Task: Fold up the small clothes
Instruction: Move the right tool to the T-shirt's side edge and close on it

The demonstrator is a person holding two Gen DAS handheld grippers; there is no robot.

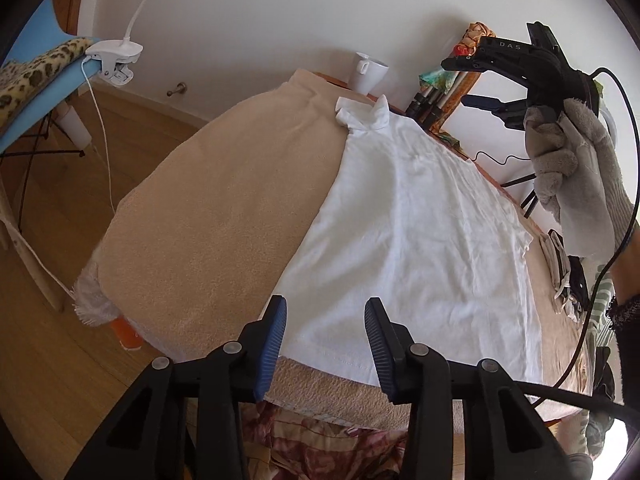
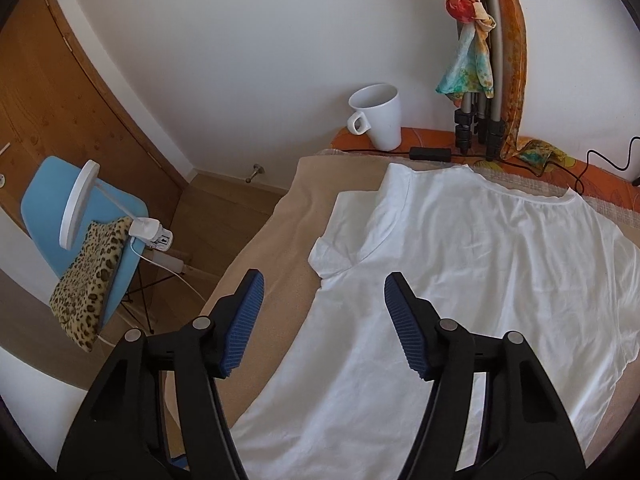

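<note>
A small white t-shirt (image 1: 416, 216) lies spread on a beige towel (image 1: 208, 220) over the table, its left side folded in toward the middle; it also shows in the right wrist view (image 2: 460, 280). My left gripper (image 1: 326, 304) is open and empty, just above the shirt's hem. My right gripper (image 2: 324, 280) is open and empty, hovering over the folded sleeve (image 2: 340, 232) near the neckline. In the left wrist view the right gripper (image 1: 468, 82) is up at the far right, held by a gloved hand (image 1: 576, 168).
A white mug (image 2: 378, 118) stands at the table's far edge, by a tripod with a scarf (image 2: 476, 56) and a black cable (image 2: 432, 154). A blue chair (image 2: 80, 216) with a leopard cloth and clip lamp stands left. Other clothes (image 1: 568, 280) lie at the right.
</note>
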